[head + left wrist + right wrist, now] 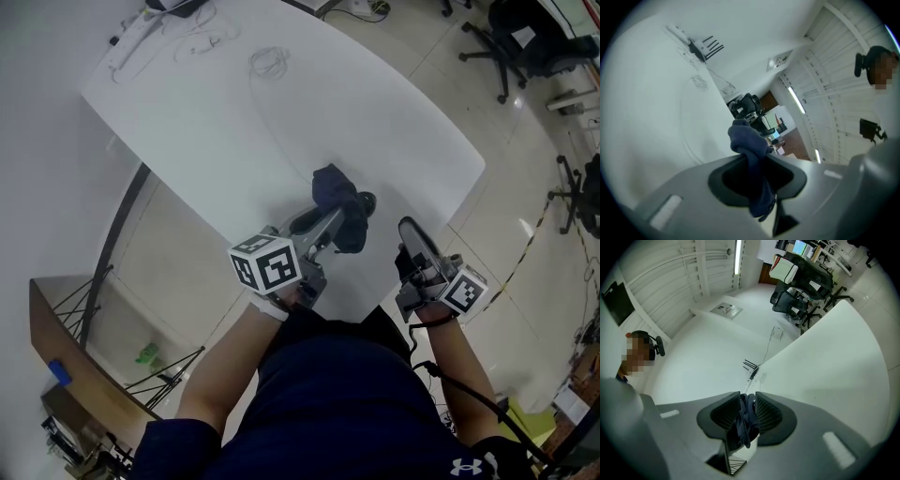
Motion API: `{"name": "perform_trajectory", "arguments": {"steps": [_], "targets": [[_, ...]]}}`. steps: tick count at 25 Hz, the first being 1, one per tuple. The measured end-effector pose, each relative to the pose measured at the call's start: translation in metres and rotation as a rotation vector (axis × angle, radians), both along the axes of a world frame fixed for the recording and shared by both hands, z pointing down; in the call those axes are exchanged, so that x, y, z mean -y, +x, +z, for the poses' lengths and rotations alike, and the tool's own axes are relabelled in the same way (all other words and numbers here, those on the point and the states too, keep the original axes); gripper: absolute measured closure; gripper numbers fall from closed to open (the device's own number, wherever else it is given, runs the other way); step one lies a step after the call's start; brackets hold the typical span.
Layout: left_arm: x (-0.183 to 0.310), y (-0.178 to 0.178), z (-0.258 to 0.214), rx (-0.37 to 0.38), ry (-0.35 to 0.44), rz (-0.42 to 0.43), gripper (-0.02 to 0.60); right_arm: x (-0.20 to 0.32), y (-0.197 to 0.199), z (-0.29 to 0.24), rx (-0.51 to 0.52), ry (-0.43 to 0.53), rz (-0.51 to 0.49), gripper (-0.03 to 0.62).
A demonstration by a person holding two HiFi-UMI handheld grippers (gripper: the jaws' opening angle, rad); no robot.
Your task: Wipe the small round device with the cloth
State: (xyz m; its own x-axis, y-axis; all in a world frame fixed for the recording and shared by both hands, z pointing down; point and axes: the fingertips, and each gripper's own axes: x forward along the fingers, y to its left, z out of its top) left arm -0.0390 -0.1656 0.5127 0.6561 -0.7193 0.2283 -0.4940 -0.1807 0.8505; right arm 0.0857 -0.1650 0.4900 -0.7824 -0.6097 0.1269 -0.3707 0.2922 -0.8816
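My left gripper (337, 217) reaches over the white table's near edge, shut on a dark blue cloth (339, 199) that bunches above its jaws and hangs below them. The cloth (749, 143) fills the gap of the left gripper (757, 164) in its own view. A small black round thing (367, 201), perhaps the device, shows just right of the cloth; I cannot tell whether it rests on the table. My right gripper (405, 230) hovers close to the right. In its view the right gripper (746, 406) has its pads against a dark blue folded cloth-like thing (746, 420).
The white table (281, 112) carries loose cables (267, 61) and a dark item at its far end. Its near edge runs just under both grippers. Office chairs (506, 47) stand on the floor at the far right, a wooden shelf (66, 356) at the lower left.
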Motion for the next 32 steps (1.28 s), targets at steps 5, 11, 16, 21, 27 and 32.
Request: {"name": "perform_trajectory", "arguments": {"steps": [5, 11, 16, 21, 27, 32], "targets": [[-0.011, -0.012, 0.035, -0.031, -0.090, -0.086, 0.486, 0.000, -0.001, 0.006, 0.003, -0.013, -0.012, 0.487], [-0.017, -0.013, 0.078, 0.112, -0.177, -0.086, 0.486, -0.001, -0.008, 0.008, 0.014, -0.019, -0.022, 0.487], [-0.024, -0.018, 0.096, 0.250, -0.276, -0.083, 0.486, -0.003, -0.007, 0.003, 0.004, -0.008, -0.013, 0.488], [-0.030, -0.011, 0.094, 0.251, -0.285, -0.040, 0.485, -0.007, -0.009, -0.011, -0.023, 0.022, 0.013, 0.490], [-0.033, -0.019, 0.042, 0.124, -0.182, -0.080, 0.485, -0.026, -0.007, -0.023, -0.044, 0.037, 0.049, 0.493], [-0.027, 0.004, -0.010, 0.024, -0.043, -0.040, 0.485, -0.030, 0.003, -0.028, -0.030, 0.049, 0.104, 0.493]]}}
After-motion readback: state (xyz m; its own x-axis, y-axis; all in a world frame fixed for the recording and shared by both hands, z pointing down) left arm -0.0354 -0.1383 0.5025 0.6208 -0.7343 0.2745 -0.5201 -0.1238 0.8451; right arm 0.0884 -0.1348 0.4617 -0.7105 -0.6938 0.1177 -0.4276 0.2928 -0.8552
